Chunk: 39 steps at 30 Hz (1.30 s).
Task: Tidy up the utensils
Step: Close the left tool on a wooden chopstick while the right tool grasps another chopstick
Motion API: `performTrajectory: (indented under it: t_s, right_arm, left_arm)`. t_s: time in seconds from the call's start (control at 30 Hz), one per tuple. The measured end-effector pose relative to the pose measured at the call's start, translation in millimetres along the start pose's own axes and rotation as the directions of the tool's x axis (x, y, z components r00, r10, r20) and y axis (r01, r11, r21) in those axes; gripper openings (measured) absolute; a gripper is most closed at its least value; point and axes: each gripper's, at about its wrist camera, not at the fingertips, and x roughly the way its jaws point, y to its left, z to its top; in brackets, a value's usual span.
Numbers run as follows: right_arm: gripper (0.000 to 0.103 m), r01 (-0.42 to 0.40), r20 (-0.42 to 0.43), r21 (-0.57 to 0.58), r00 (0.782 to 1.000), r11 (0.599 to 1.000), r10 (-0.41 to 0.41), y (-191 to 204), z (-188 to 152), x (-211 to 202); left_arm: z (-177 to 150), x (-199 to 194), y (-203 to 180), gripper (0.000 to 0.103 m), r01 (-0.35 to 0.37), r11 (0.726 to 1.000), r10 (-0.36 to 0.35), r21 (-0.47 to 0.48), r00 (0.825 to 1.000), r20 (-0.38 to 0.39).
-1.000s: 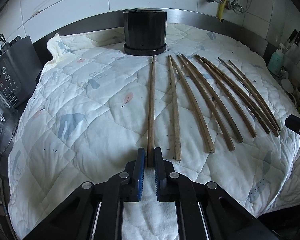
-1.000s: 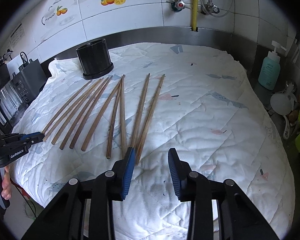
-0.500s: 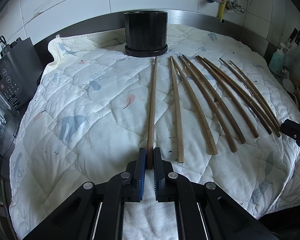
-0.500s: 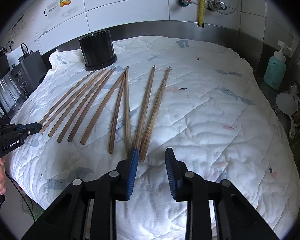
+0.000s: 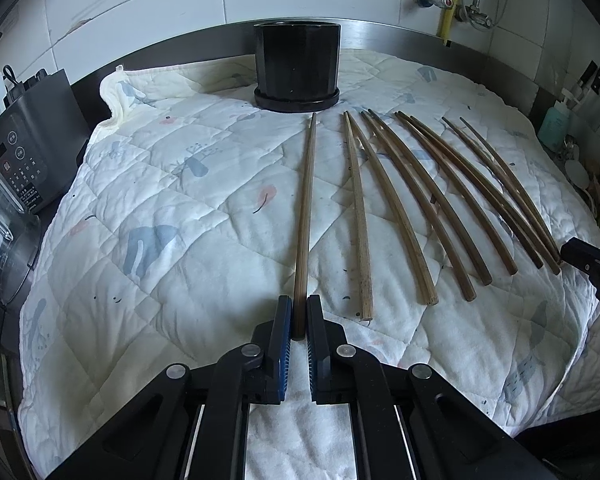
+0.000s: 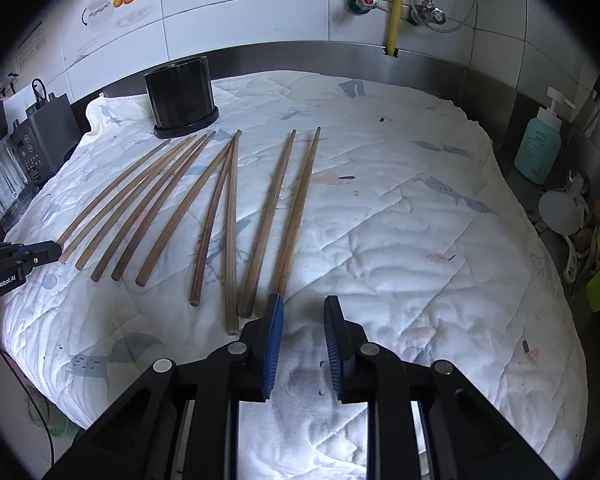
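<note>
Several long wooden chopsticks lie fanned on a white quilted cloth [image 5: 180, 240]. My left gripper [image 5: 299, 316] is shut on the near end of the leftmost chopstick [image 5: 305, 216], which points toward the black holder [image 5: 297, 68]. My right gripper [image 6: 302, 312] is open; its left finger touches the near end of the rightmost chopstick [image 6: 298, 208]. The other chopsticks [image 6: 156, 208] lie to its left. The black holder [image 6: 180, 98] stands at the far left in the right wrist view, and the left gripper [image 6: 40, 254] shows at the left edge.
A dark appliance [image 5: 24, 148] stands left of the cloth. A green soap bottle [image 6: 540, 148] and white utensils [image 6: 560, 216] sit to the right. A tiled wall with pipes [image 6: 396, 8] runs behind. The right gripper's tip [image 5: 580, 254] shows at the right edge.
The left gripper has closed tighter on the leftmost chopstick. The right gripper has moved forward and down to the rightmost chopstick's end, jaws slightly narrower.
</note>
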Motion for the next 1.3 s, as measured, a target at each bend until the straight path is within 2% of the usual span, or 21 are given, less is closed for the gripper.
performTrajectory:
  t_s: [0.27,0.5,0.9,1.07,1.3]
  right_arm:
    - [0.024,-0.01,0.014,-0.041,1.0,0.999,0.01,13.4,-2.5,0.7]
    - [0.017,-0.011,0.01,-0.042,1.0,0.999,0.011,13.5,-1.2,8.3]
    - [0.014,0.006,0.061,-0.089,0.998,0.996,0.0,20.4,1.5,15.4]
    - [0.012,0.003,0.068,-0.072,0.998,0.997,0.001,17.3,2.6,10.2]
    - [0.01,0.017,0.128,-0.072,0.992,0.997,-0.008,12.4,13.0,-13.8]
  left_arm:
    - [-3.3,-2.6,-2.7,0.008,-0.002,1.0,0.002,0.005,1.0,0.0]
    - [-3.4,-1.7,-3.5,0.008,-0.004,1.0,0.004,0.001,1.0,0.008]
    - [3.1,4.3,-2.7,0.008,0.013,1.0,-0.013,-0.016,1.0,0.023]
    - [5.4,5.6,-3.3,0.007,0.023,1.0,-0.023,-0.015,0.999,0.025]
    - [6.4,-10.0,-3.5,0.007,0.049,0.999,-0.048,-0.02,0.997,0.056]
